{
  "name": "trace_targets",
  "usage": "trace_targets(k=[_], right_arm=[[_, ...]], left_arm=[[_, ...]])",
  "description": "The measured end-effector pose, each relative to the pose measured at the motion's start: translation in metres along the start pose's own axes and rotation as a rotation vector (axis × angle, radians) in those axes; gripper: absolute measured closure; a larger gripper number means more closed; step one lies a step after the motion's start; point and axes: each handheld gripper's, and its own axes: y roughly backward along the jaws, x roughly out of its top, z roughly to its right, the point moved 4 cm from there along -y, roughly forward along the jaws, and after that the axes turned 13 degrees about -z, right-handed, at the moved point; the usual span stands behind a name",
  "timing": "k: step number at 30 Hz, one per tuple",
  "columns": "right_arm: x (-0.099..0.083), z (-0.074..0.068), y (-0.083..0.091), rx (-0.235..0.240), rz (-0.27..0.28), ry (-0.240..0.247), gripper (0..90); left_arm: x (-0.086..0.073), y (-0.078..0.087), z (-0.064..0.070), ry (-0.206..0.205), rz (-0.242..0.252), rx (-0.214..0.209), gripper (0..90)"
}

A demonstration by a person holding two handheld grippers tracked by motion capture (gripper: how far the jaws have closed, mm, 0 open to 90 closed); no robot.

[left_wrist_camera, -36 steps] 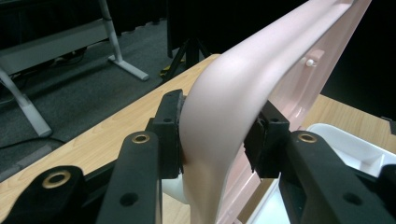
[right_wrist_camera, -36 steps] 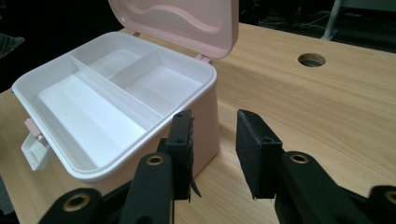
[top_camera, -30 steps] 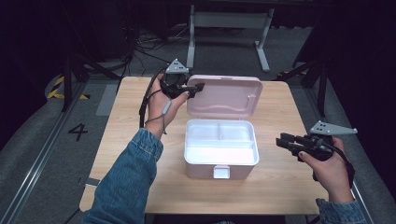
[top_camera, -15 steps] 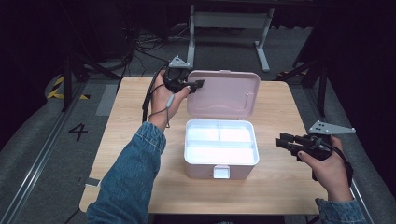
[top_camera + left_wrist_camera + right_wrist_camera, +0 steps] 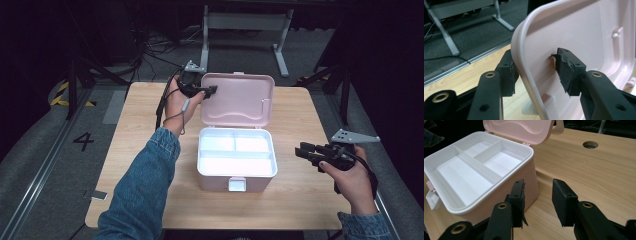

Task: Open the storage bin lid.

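Note:
A pink box (image 5: 218, 183) stands open at the middle of the table, holding a white divided tray (image 5: 235, 162) with nothing in it. Its pink lid (image 5: 240, 100) stands raised at the back. My left gripper (image 5: 212, 90) is shut on the lid's left rim. In the left gripper view the lid (image 5: 584, 30) passes between the jaws of this gripper (image 5: 534, 62), one pad behind the rim and one on the inner face. My right gripper (image 5: 301, 150) hovers open to the right of the box. The right gripper view shows that gripper (image 5: 537, 192) close to the box wall (image 5: 531, 180), holding nothing.
The wooden table (image 5: 140, 125) has bare room to the left and right of the box. A round cable hole (image 5: 590, 144) is cut in the top. A latch (image 5: 237, 184) sticks out of the box's front wall. A metal stand (image 5: 245, 22) is on the dark floor behind.
The left gripper has tipped the lid up a little from its laid-back position. The right gripper has stayed where it was.

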Motion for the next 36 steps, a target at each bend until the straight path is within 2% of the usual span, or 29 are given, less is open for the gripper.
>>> trace_targets(k=[9,17,28,30,32,36], right_arm=[[-0.002,0.002,-0.001,0.004,-0.006,-0.013,63.5],[-0.004,0.005,-0.002,0.000,-0.009,-0.019,63.5],[-0.005,0.007,-0.004,0.002,-0.016,-0.018,63.5],[-0.005,0.007,-0.004,0.004,-0.015,-0.019,63.5],[-0.005,0.007,-0.004,0.004,-0.016,-0.019,63.5],[-0.005,0.007,-0.005,0.008,-0.017,-0.022,63.5]], left_arm=[[-0.005,-0.014,-0.010,0.023,-0.074,0.007,54.4],[-0.009,-0.027,-0.017,0.024,-0.124,0.012,52.4],[-0.020,-0.043,-0.025,0.081,-0.167,-0.010,53.6],[-0.022,-0.046,-0.027,0.068,-0.185,0.010,54.1],[-0.024,-0.048,-0.027,0.051,-0.204,0.039,58.3],[-0.028,-0.053,-0.028,0.054,-0.224,0.030,58.3]])
